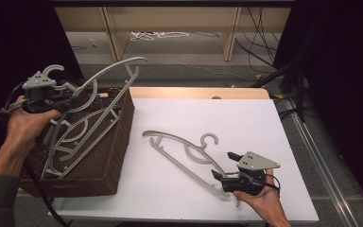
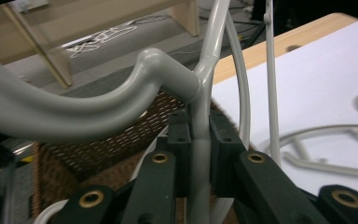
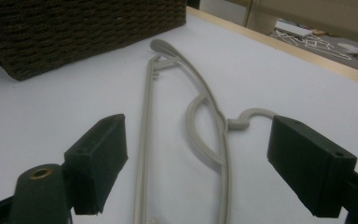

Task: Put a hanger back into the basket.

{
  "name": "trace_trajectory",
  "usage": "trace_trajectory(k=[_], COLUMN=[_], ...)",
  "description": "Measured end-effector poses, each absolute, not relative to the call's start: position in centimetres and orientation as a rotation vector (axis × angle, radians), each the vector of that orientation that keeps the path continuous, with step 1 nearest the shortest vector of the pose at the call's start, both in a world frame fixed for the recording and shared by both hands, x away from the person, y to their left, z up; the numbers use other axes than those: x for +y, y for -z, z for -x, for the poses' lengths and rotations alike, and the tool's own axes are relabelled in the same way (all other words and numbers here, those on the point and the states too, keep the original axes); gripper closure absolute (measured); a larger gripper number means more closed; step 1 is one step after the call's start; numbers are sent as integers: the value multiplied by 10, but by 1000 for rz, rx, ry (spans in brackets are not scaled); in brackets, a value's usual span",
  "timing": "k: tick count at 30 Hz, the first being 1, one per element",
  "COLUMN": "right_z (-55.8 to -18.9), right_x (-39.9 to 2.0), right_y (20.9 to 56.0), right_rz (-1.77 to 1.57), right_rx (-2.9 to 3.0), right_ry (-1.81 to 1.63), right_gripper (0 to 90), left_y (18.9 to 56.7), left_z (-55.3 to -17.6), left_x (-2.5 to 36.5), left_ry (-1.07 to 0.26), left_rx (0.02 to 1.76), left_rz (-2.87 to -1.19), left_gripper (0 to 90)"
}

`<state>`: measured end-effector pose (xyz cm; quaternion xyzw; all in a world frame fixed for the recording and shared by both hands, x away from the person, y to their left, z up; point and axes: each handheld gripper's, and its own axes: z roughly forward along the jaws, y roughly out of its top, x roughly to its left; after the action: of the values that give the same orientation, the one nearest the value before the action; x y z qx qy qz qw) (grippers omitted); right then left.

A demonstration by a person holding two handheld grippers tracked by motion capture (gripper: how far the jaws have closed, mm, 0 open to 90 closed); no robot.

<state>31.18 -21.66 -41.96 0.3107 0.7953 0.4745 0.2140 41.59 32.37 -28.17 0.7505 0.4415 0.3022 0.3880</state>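
Observation:
My left gripper [image 1: 72, 97] hovers over the left end of a brown wicker basket [image 1: 119, 142], shut on a grey plastic hanger [image 1: 105, 109]. That hanger slants up out of the basket, its far arm past the rim. In the left gripper view the two pads [image 2: 182, 140] pinch the held hanger's thin stem [image 2: 199, 158] just below its hook. A second grey hanger [image 1: 184, 149] lies flat on the white board [image 1: 246, 118]. My right gripper [image 1: 223, 165] rests at this hanger's near end, open. In the right gripper view, the flat hanger [image 3: 223, 140] runs between the right gripper's spread pads [image 3: 98, 163], untouched.
More grey hanger parts [image 1: 59, 151] lie inside the basket. The basket's wall [image 3: 74, 32] stands at the white board's left side. A wooden table edge [image 1: 198, 92] runs behind the board. Beyond it are shelf legs [image 1: 230, 33] and cables [image 1: 158, 35] on the floor.

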Motion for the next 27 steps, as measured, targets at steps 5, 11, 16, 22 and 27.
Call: trace_trajectory(k=[5, 11, 16, 22, 27], right_z=[-312, -313, -313, -313, -314], right_x=[-218, -219, -219, -219, -219], right_y=[420, 421, 420, 421, 422], right_rz=[-867, -875, -874, -878, -882], right_rx=[2207, 2204, 2203, 2203, 2201], right_ry=[-1320, -1310, -1316, -1317, -1315], right_gripper=[209, 209, 208, 206, 197], left_y=[297, 314, 330, 343, 352], left_z=[-419, -419, -418, -417, -417], left_x=[339, 353, 361, 375, 385], left_ry=[-781, -804, -794, -803, -779], left_rx=[1156, 1161, 1185, 1210, 1239], left_rz=[-1900, -1927, -1938, -1993, -1988], left_gripper=[808, 808, 808, 808, 808])
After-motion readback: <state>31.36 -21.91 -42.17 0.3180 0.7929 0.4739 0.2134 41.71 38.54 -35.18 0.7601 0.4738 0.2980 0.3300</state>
